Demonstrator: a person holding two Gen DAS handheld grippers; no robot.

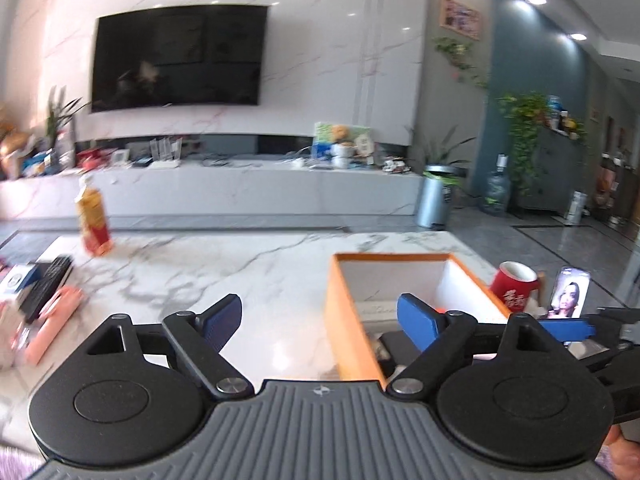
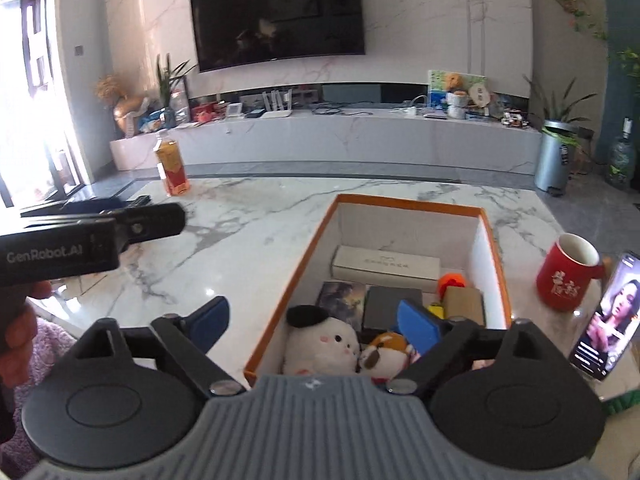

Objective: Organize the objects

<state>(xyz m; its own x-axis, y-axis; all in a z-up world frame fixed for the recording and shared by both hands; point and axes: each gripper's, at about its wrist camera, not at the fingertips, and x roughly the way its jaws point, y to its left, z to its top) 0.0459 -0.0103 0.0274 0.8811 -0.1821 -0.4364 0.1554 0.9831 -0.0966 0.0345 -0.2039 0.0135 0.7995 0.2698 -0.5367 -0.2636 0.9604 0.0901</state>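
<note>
In the left wrist view, the left gripper [image 1: 320, 324] is standing with its blue pads spread wide at the bottom of the frame, and nothing is lying between them. In the right wrist view, the right gripper [image 2: 316, 328] is also spread wide and is holding nothing; its right pad is hanging over the near end of the orange box [image 2: 496, 240].

This box is sitting lower right of centre in both views, with its long axis running away from the cameras. Inside it, a white plush toy [image 2: 320, 344] and a brown plush toy [image 2: 384, 354] are lying nearest, then a dark flat box [image 2: 390, 306], and a long white carton [image 2: 384, 266] is lying across the far part.

The things that seem not yet sorted are lying at the left edge of the left wrist view: a pink object [image 1: 52, 324] and a black remote [image 1: 48, 284], on the marble table [image 1: 260, 272]. They are lying to the left of the left gripper and well apart from the box, so the left hand is probably the nearer one for the coming reach.

Farther away, a drink bottle [image 1: 94, 222] is standing upright at the left, near the far edge of the table. A red mug [image 2: 568, 278] and a phone [image 2: 604, 320] are standing just right of the box.
</note>
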